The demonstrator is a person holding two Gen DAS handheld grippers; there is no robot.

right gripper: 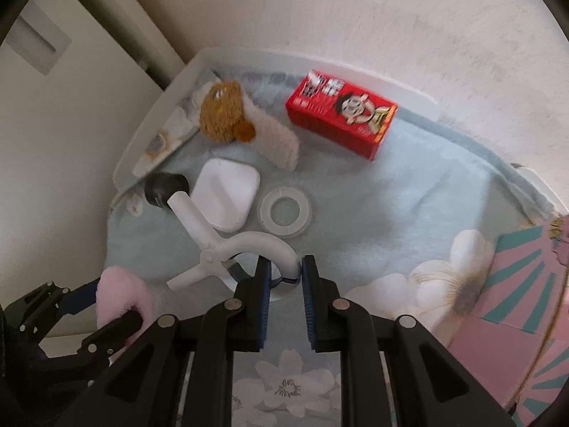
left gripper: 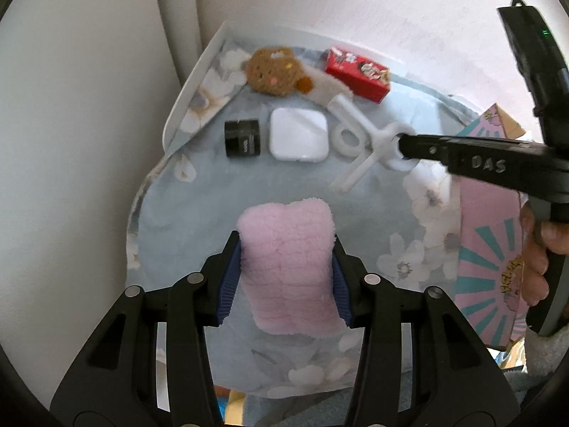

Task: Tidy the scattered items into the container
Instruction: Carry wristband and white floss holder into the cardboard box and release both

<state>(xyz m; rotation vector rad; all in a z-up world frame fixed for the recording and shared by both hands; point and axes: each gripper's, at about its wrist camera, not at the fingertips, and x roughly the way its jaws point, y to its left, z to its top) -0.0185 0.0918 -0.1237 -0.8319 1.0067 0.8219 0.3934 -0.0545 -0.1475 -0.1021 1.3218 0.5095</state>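
Observation:
My left gripper (left gripper: 286, 249) is shut on a pink fluffy cloth (left gripper: 288, 220), its blue pads pressing both sides and the cloth lifted above the blue floral cover. In the right wrist view that left gripper (right gripper: 103, 313) shows at the lower left with the pink fluffy cloth (right gripper: 117, 284). My right gripper (right gripper: 286, 274) is shut on the curved loop of a white plastic clip (right gripper: 213, 245), which hangs off the cover. The left wrist view shows the right gripper (left gripper: 403, 146) holding the white plastic clip (left gripper: 370, 153). A pink box with teal rays (left gripper: 487, 249) (right gripper: 526, 302) stands at the right.
On the blue floral cover (left gripper: 199, 213) lie a red carton (left gripper: 357, 73), a brown plush toy (left gripper: 274, 71) with a white fuzzy strip, a white square case (left gripper: 298, 134), a black jar (left gripper: 242, 138) and a white ring (right gripper: 284, 211). A white raised rim (right gripper: 149, 131) and walls bound the far side.

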